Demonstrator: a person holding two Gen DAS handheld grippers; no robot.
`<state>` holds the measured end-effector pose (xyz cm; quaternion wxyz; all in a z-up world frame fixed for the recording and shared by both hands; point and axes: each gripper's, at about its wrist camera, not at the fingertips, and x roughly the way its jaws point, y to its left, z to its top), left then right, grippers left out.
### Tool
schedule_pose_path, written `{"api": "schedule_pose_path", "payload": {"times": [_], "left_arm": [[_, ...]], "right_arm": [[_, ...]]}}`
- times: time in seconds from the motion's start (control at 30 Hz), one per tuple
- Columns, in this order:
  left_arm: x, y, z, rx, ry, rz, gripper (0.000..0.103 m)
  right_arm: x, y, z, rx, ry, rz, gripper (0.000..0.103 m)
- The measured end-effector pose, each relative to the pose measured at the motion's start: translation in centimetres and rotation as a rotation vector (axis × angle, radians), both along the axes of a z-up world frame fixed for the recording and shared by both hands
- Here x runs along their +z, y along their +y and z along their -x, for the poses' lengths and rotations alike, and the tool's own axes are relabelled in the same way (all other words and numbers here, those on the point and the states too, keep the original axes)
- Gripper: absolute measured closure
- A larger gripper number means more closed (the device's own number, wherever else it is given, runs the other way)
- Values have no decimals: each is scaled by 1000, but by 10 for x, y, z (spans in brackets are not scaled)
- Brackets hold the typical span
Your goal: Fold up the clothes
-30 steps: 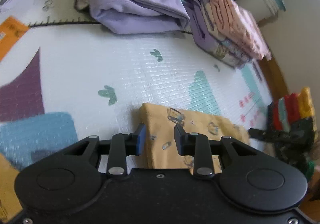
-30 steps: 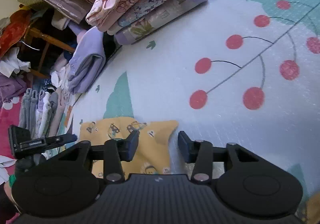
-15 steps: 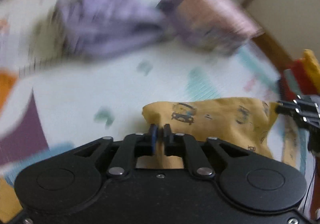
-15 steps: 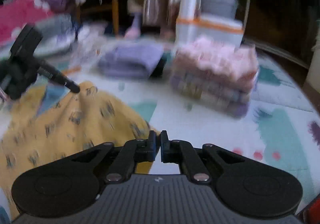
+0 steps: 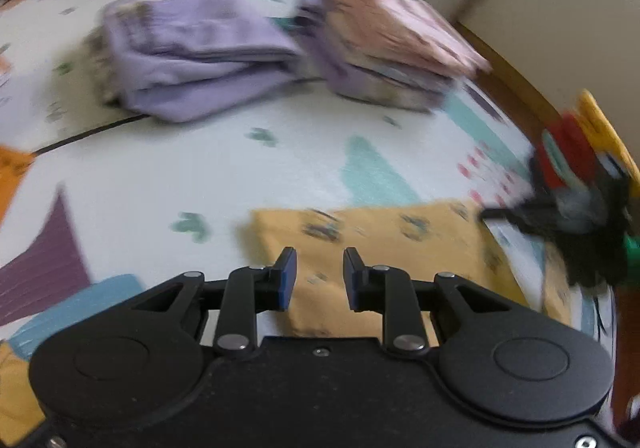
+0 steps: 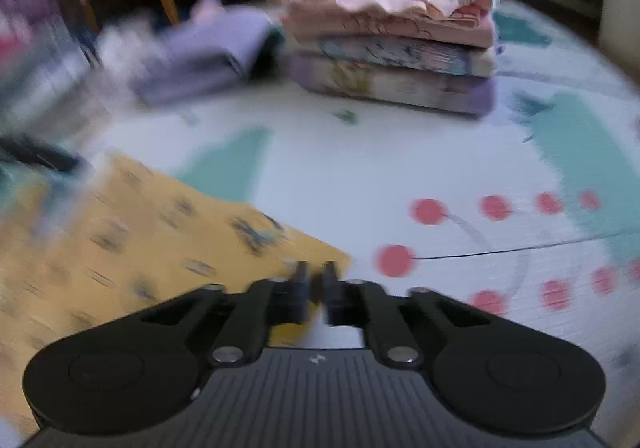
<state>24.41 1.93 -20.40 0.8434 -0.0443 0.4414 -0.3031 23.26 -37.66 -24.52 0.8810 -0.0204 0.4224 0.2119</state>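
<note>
In your left wrist view, the purple folded garment (image 5: 192, 56) lies at upper left on the play mat (image 5: 160, 168), and the stack of folded clothes (image 5: 384, 56) sits just to its right at upper centre. The yellow printed garment (image 5: 384, 248) spreads across the lower centre of the frame. Your left gripper (image 5: 319, 274) sits at bottom centre with its jaws spread a little; they have just been opening, the yellow cloth shows in the gap between them, and the blue pads (image 5: 288, 280) do not press on it. At the right edge, your right gripper (image 5: 516, 214) appears as a blurred black shape at the far side of the yellow cloth. In your right wrist view, the left gripper (image 6: 40, 158) is a dark blur at the left edge. The yellow printed garment (image 6: 132, 244) fills the lower left. The right gripper (image 6: 315, 280) sits at bottom centre with its jaws pressed together, pinching the near corner of the yellow cloth. The purple folded garment (image 6: 208, 52) lies at upper left, the stack of folded clothes (image 6: 392, 36) at upper centre, and the mat's red dots at lower right.
</note>
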Motion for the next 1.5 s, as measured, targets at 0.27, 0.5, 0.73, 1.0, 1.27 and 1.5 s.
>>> {"api": "schedule_pose_path", "payload": {"times": [0.27,0.5,0.73,1.0,1.27,1.5], "left_arm": [[11,-21,70,-259,-61,-58,81],[-22,-38,130,-359,-125,-267,80],[-11,-39,135,-327,-141,-280,79],[-2,-43,98,-236,-166,-265,79],[-24,-37,34,-168,-49,-226,75],[-7,-31,13,-138,-106,-241,79]], "right_arm": [[20,11,34,79,-171,116,90],[-7,27,21,169,-140,278,85],[13,17,19,113,-189,280,86],[-4,59,22,300,-148,305,81],[28,75,77,506,-218,253,78],[14,62,78,463,-169,295,78]]}}
